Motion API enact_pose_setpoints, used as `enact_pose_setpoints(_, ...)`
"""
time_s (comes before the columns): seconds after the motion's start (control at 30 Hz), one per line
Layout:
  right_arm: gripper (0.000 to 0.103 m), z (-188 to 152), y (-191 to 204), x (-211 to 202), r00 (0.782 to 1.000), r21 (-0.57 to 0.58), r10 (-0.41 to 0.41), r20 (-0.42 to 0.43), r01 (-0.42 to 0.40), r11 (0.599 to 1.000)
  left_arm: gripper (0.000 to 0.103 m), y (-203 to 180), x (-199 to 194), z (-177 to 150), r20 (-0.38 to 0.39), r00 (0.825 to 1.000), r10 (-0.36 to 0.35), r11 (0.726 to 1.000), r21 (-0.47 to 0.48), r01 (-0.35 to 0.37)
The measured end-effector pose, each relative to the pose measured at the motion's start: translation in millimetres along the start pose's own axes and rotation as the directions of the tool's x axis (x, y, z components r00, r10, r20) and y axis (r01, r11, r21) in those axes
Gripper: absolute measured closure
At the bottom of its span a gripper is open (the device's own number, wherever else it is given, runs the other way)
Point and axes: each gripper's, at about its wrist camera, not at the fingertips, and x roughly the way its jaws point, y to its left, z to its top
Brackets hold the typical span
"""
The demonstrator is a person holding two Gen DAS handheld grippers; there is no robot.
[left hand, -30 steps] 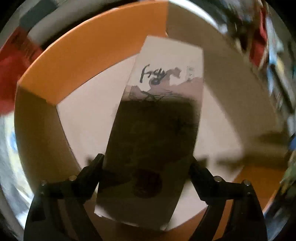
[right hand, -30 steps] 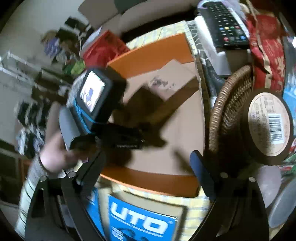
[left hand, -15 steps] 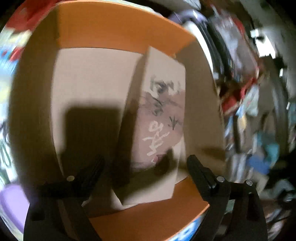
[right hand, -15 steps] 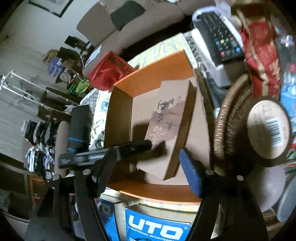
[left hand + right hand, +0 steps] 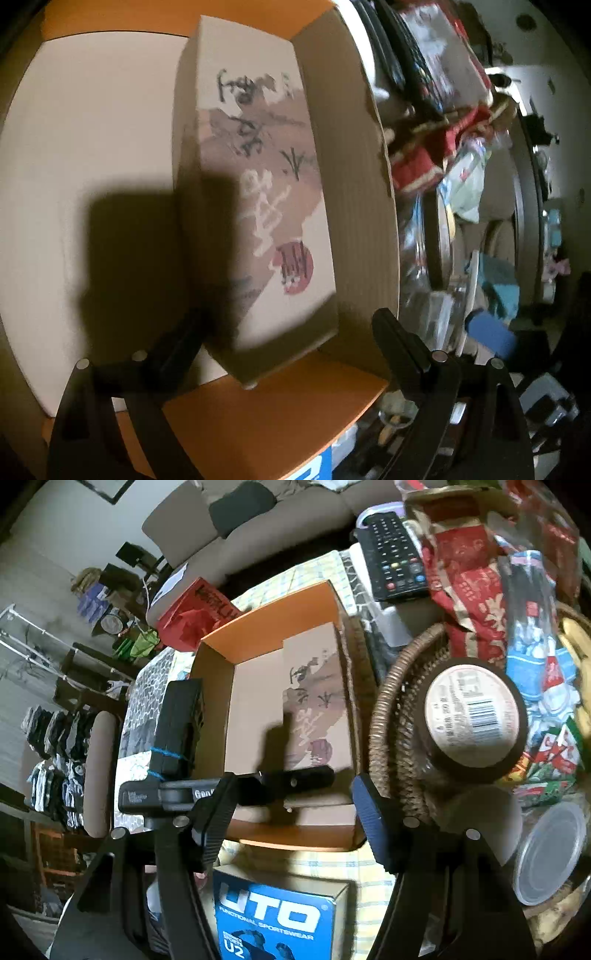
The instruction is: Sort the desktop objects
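Orange tray [image 5: 221, 672], centre of the right wrist view: left half of its floor bare, open from above. Printed carton [image 5: 317, 701] fills the right half, tight against the right wall. Left tongs [image 5: 291, 779] reach across the tray's near edge at mid-frame, barring that side. Wicker basket [image 5: 391, 709] crowds just right of the tray, a capped jar [image 5: 472, 712] inside. Blue UTO box [image 5: 273, 919] blocks the lower centre. Remote control [image 5: 395, 554] lies upper right.
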Motion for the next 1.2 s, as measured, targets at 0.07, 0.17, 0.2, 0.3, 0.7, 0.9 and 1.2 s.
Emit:
enact_pose_setpoints(0.07, 0.041, 0, 0, -3, 1.0, 0.001, 0.003, 0.007, -0.003, 1.0, 0.01, -1, 0, -2, -0.011, 0.999, -0.046, 0.999, 0.017, 0.046)
enact_pose_setpoints(0.17, 0.041, 2, 1, -7, 1.0, 0.005, 0.012, 0.019, -0.012, 1.0, 0.009, -9, 0, -3, -0.007, 1.0, -0.017, 0.998, 0.066, 0.018)
enact_pose_setpoints(0.2, 0.041, 2, 1, -7, 1.0, 0.003, 0.012, 0.018, -0.012, 1.0, 0.009, -11, -1, -4, -0.009, 1.0, 0.019, 0.996, 0.087, -0.018)
enact_pose_setpoints(0.3, 0.041, 2, 8, -6, 1.0, -0.019, 0.002, 0.017, -0.001, 1.0, 0.007, -27, -13, -10, 0.046, 0.985, 0.169, 0.976, 0.131, -0.174)
enact_pose_setpoints(0.7, 0.041, -10, 51, 26, 0.995, -0.124, -0.098, 0.018, 0.099, 0.987, 0.0, 8, -162, -57, 0.336, 0.881, 0.334, 0.912, 0.123, -0.392)
enact_pose_setpoints(0.9, 0.041, 7, 70, 53, 0.997, -0.155, -0.076, 0.006, 0.076, 0.985, 0.0, 21, -182, -92, 0.391, 0.859, 0.33, 0.913, 0.1, -0.396)
enact_pose_setpoints(1.2, 0.042, 43, 101, 158, 0.984, -0.165, -0.125, -0.123, 0.104, 0.981, 0.0, 47, -188, -101, 0.368, 0.879, 0.302, 0.926, 0.107, -0.363)
